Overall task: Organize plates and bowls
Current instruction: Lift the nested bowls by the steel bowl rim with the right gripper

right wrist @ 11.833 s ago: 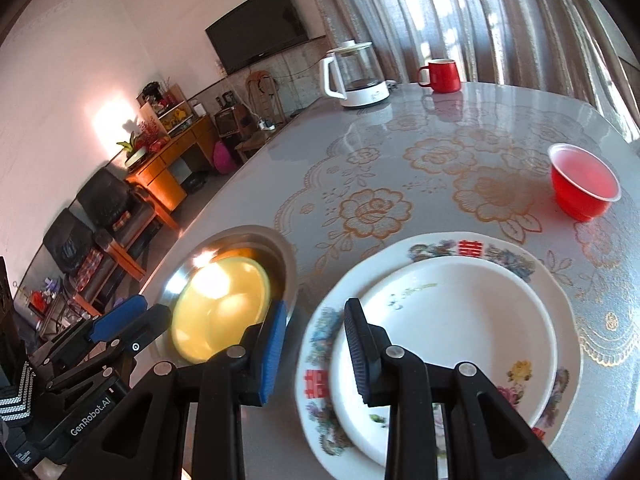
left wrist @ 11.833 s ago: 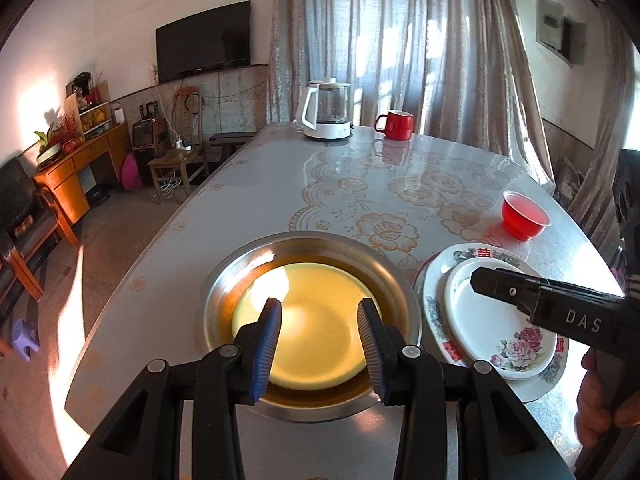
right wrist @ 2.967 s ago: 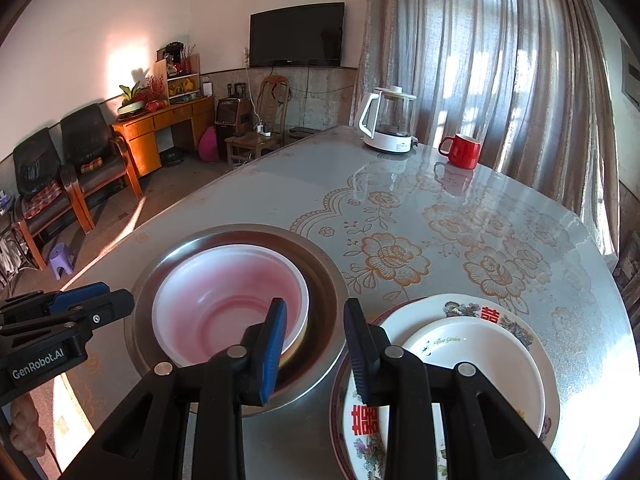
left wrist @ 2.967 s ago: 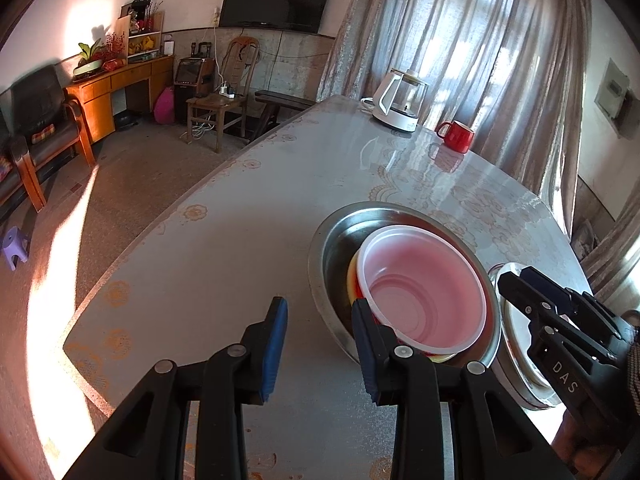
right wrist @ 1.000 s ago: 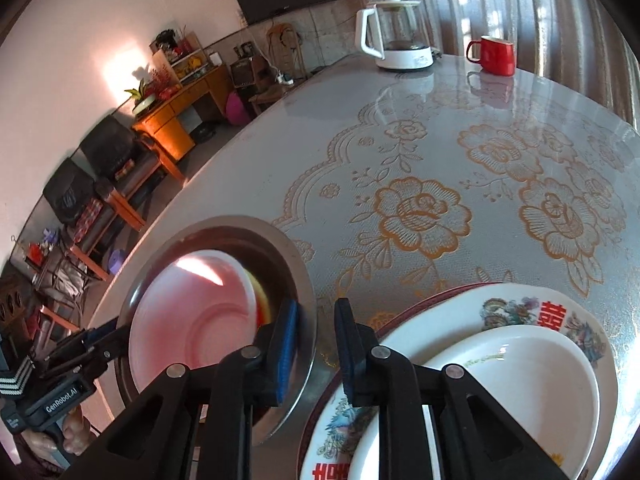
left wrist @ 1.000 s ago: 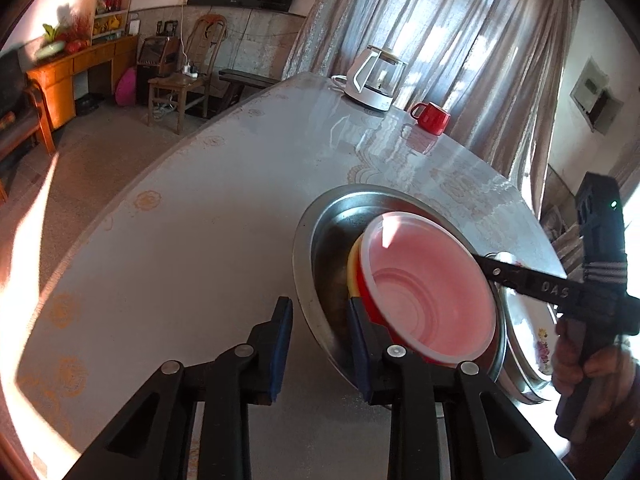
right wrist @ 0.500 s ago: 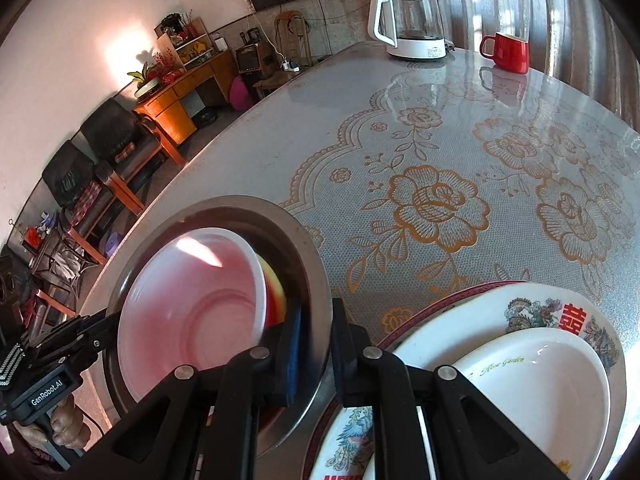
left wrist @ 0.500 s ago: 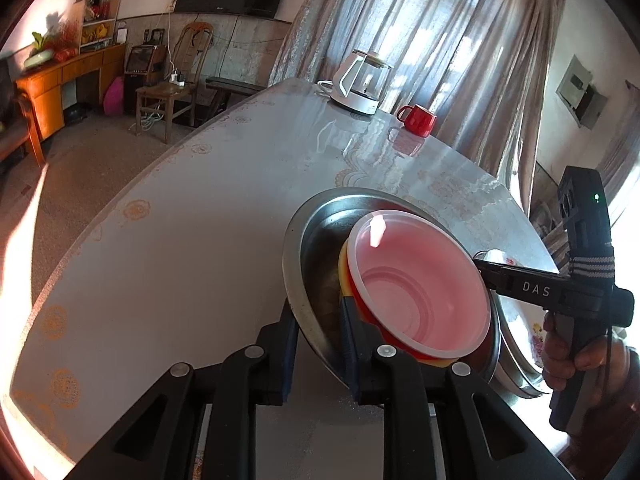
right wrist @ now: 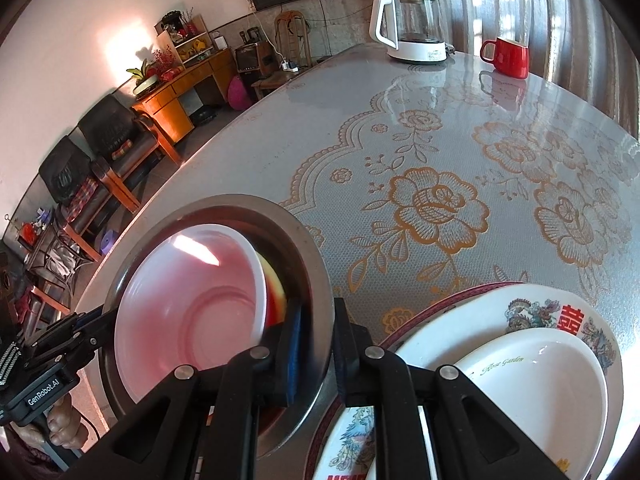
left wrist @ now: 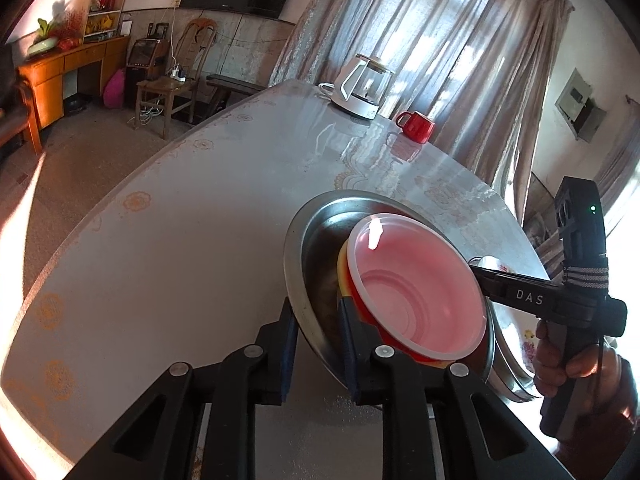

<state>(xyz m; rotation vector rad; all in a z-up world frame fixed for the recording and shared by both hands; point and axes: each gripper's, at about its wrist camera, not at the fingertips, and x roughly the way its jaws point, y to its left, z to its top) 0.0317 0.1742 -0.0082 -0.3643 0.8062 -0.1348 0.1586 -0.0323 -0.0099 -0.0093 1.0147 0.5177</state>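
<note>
With the steel basin (left wrist: 316,240) as landmark, the left hand-held gripper (left wrist: 318,334) is pinching the basin's left rim, jaws clamped together on the thin metal, while the red bowl (left wrist: 416,288) is sitting inside the basin on a yellow bowl (left wrist: 342,270). On the basin's opposite rim, the right hand-held gripper (right wrist: 316,344) is likewise clamping shut on the steel edge, and the stacked floral plates (right wrist: 520,308) are lying just beside the basin on the table (right wrist: 440,128). Any uneven lift is likely risking the smooth rim slipping from the pads, the loose bowls sliding, or the basin knocking the plates.
</note>
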